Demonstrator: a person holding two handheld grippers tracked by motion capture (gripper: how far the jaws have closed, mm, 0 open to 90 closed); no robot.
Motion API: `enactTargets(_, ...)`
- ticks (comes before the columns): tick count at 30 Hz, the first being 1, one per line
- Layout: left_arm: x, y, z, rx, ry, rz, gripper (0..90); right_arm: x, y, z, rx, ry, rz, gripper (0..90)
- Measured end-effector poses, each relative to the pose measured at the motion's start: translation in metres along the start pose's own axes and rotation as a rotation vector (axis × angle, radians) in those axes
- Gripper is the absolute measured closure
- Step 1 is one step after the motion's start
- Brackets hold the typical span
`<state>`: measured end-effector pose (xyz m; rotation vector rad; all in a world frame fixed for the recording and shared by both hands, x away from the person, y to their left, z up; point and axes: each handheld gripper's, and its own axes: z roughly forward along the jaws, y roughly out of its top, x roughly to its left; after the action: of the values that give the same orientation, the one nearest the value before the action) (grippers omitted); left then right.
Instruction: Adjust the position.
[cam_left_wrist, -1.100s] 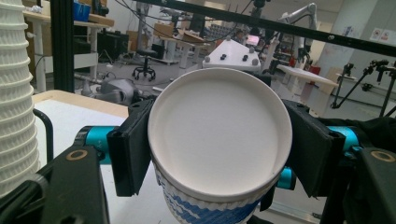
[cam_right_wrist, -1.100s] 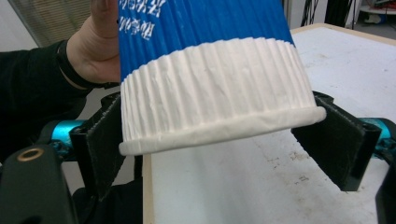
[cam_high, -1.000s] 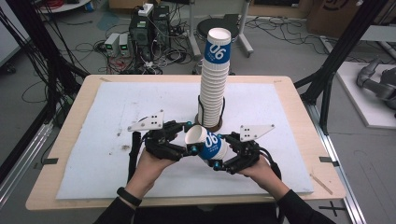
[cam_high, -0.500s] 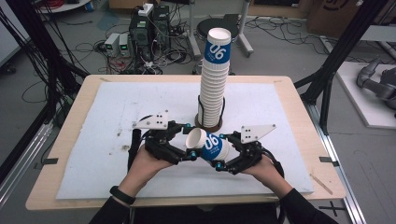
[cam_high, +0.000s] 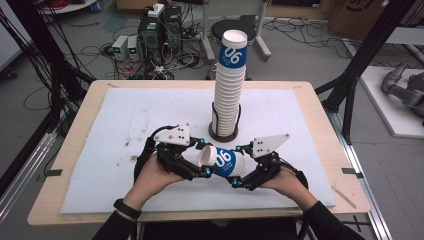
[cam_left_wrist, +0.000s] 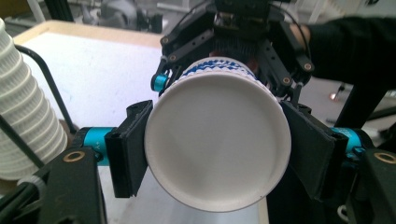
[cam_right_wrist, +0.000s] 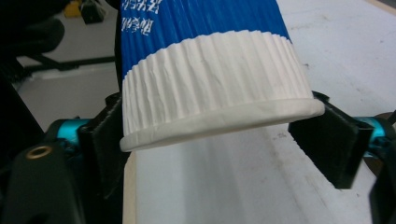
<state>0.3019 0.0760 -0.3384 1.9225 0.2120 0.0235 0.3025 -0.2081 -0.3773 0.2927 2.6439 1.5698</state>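
Lying on its side above the white mat (cam_high: 125, 125) of the tabletop (cam_high: 320, 115), a blue-and-white paper cup (cam_high: 224, 161) marked "06" hangs between the two grippers, just in front of the tall stack of cups (cam_high: 229, 85) that stands in a dark round holder (cam_high: 223, 134). The left gripper (cam_high: 205, 157) has its fingers (cam_left_wrist: 130, 149) closed on the cup's open-rim end; they have just been closing, and in the left gripper view both black pads press the white wall on either side. The right gripper (cam_high: 239, 165) takes the blue base end. In the right gripper view its fingers (cam_right_wrist: 336, 140) stand wide at the two sides of that end; they have just been opening, and the near pad sits against the ribbed white band while the far one is just clear of the rim. Both hands rest low over the mat, near the front edge.
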Motion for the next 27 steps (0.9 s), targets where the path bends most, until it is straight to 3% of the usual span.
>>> enactTargets(7, 0.009, -0.010, -0.008, -0.180, -0.035, -0.055, 29.5, -0.006, -0.001, -0.012, -0.138, 0.030, 0.074, 15.6)
enactTargets(14, 0.012, -0.018, -0.006, -0.301, -0.049, -0.084, 29.5, -0.007, 0.001, -0.015, -0.256, 0.040, 0.144, 14.8)
enactTargets(20, 0.013, -0.023, 0.000, -0.333, -0.082, -0.097, 29.4, -0.007, 0.002, -0.015, -0.286, 0.066, 0.159, 14.9)
enactTargets(27, 0.013, -0.023, 0.000, -0.307, -0.087, -0.105, 29.0, -0.007, 0.002, -0.018, -0.271, 0.069, 0.141, 17.9)
